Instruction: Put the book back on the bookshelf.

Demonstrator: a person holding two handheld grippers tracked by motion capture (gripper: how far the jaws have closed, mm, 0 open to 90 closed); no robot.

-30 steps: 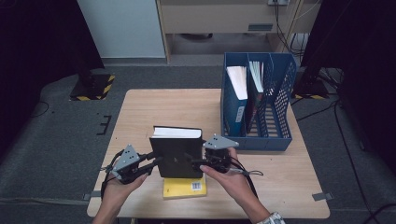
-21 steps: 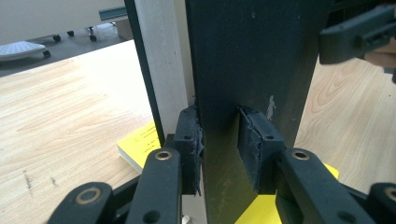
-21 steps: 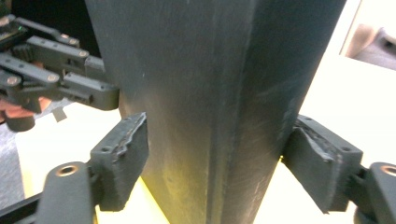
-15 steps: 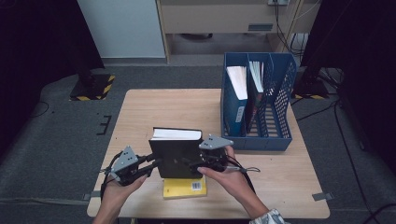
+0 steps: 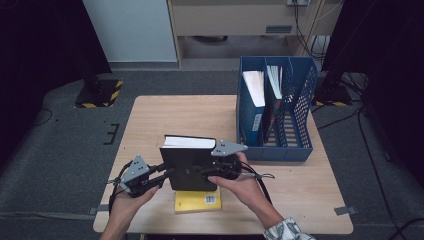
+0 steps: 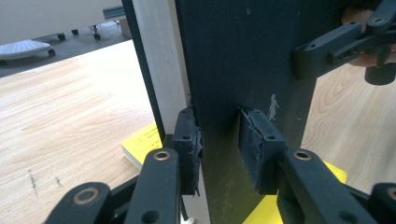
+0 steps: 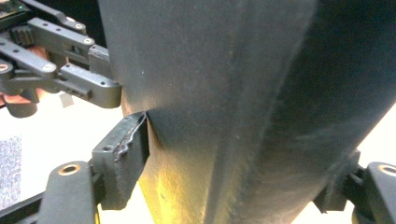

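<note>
Black book [image 5: 190, 167] stands upright near the counter's [image 5: 165, 120] 6 o'clock edge, long axis vertical, white page block up, cover toward the person, over a flat yellow book [image 5: 197, 200]. Left tongs [image 5: 167, 172] clamp its 9 o'clock edge, right tongs [image 5: 207, 172] its 3 o'clock edge, each narrowed to book thickness. Blue file rack [image 5: 300, 120] sits at 2 o'clock.

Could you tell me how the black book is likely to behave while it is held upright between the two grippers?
The black book looks hard-covered, so probably stiff. Its thick page block suggests some weight. Standing on end, pinched at its side edges by left gripper and right gripper, it might tip if released.
</note>
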